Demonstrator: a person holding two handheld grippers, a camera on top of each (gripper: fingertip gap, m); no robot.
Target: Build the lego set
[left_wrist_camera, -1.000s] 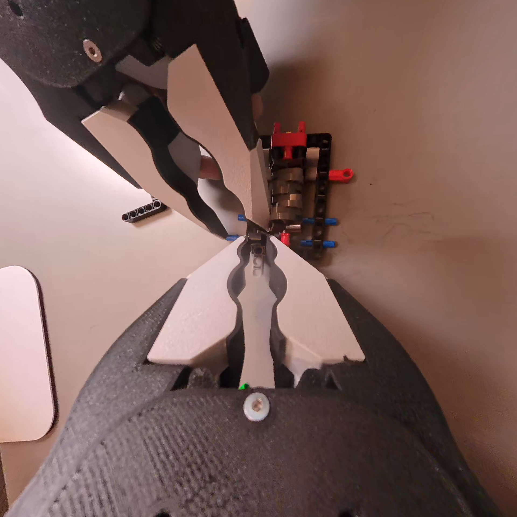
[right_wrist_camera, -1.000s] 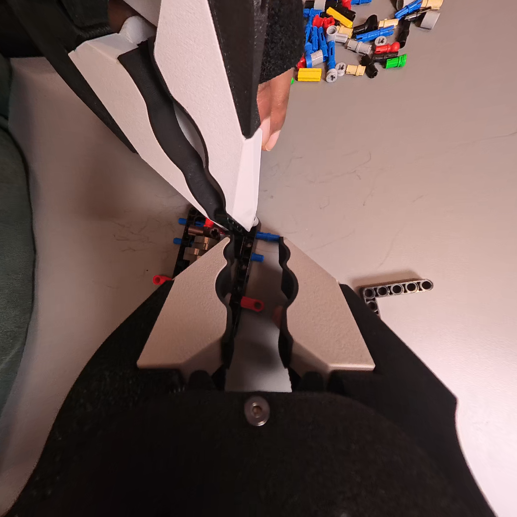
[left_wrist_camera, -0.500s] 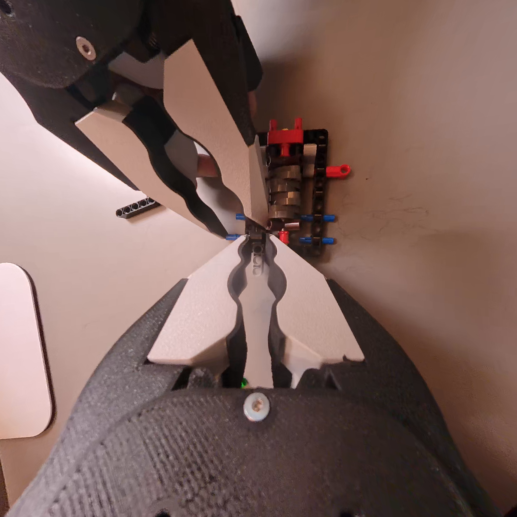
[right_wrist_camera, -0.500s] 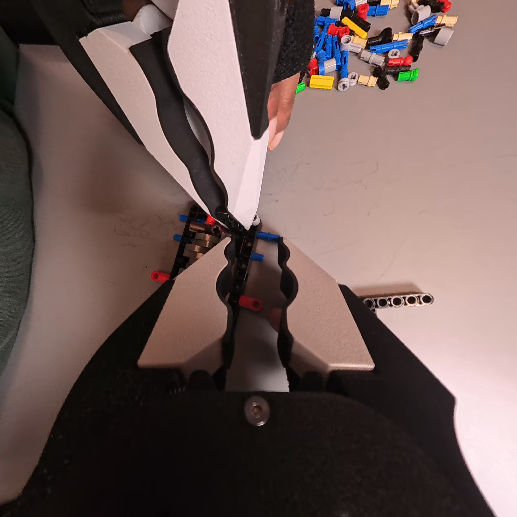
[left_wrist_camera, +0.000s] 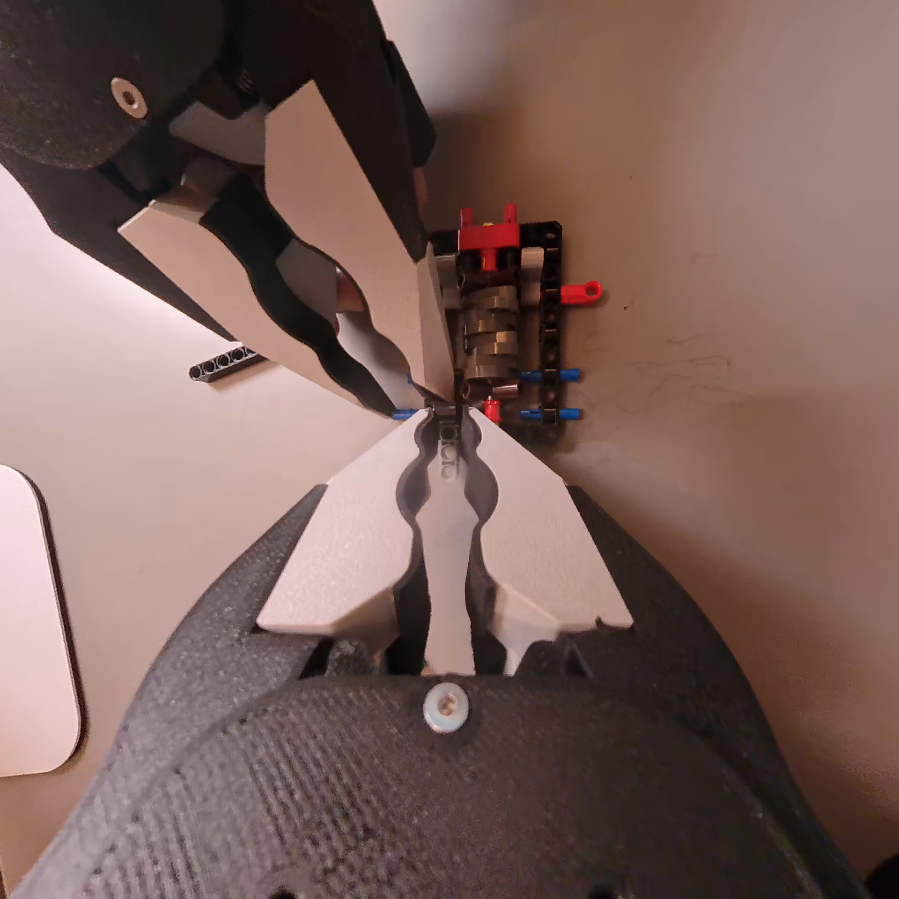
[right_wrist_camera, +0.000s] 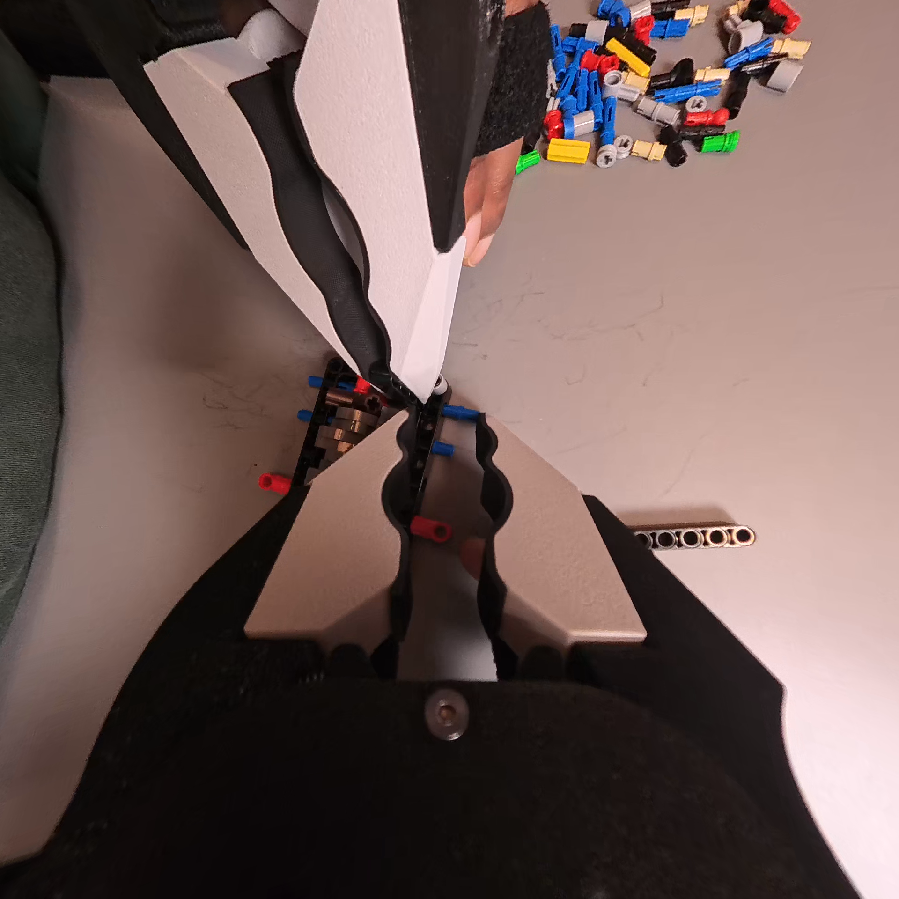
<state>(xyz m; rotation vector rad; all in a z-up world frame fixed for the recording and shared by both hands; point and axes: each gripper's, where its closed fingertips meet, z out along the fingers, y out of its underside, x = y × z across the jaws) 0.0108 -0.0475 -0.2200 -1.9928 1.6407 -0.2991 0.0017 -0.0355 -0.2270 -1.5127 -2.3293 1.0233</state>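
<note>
The lego assembly is a black beam frame lying on the table, with a stack of grey gears, red parts and blue pins. It also shows in the right wrist view. My left gripper is shut on a short dark beam with holes, whose tip touches the frame's near corner. My right gripper straddles the frame's side beam. Its jaws are closed against the beam and its blue pins. In the left wrist view the right gripper comes down from the upper left. The two grippers' tips almost meet.
A pile of loose small pieces in several colours lies at the far right. A loose dark grey beam lies on the table, also in the left wrist view. A white rounded board lies at the left, and green cloth at the table's edge. Left and right tips are no more than a few centimetres apart.
Both grips are unchanged. The right wrist view has shifted a little, so more of the loose pile shows. The assembly and the short beam stay together at the same corner.
</note>
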